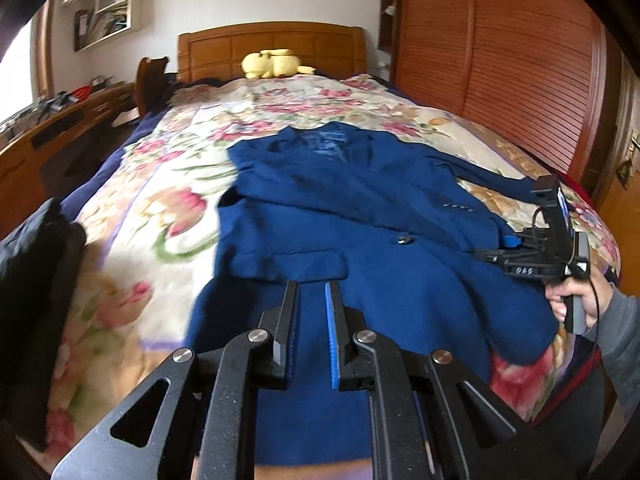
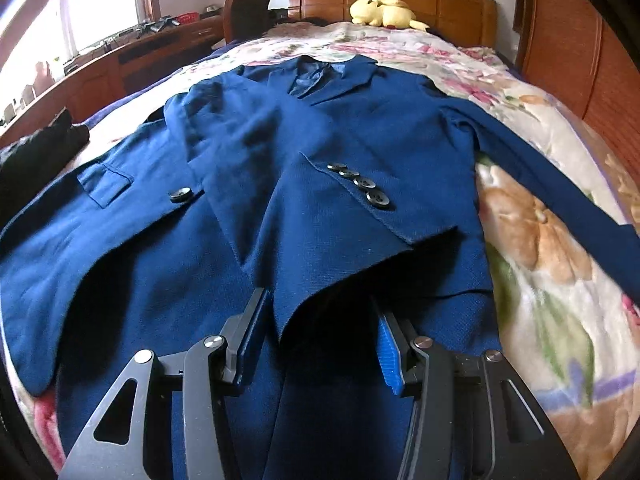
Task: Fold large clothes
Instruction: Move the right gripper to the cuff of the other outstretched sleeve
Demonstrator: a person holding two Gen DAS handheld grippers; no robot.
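A dark garment [image 2: 36, 152] lies left of the blue jacket [image 2: 320, 140], which is spread flat on the flowered bedspread [image 1: 160, 208]. Over the jacket's hem, the left gripper [image 1: 312, 292] is nearly closed, empty. The right gripper [image 2: 320, 312], half open, straddles a sleeve cuff [image 2: 312, 280].

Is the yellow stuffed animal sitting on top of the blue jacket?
No, the yellow stuffed animal lies far up the bed by the wooden headboard, well apart from the blue jacket.
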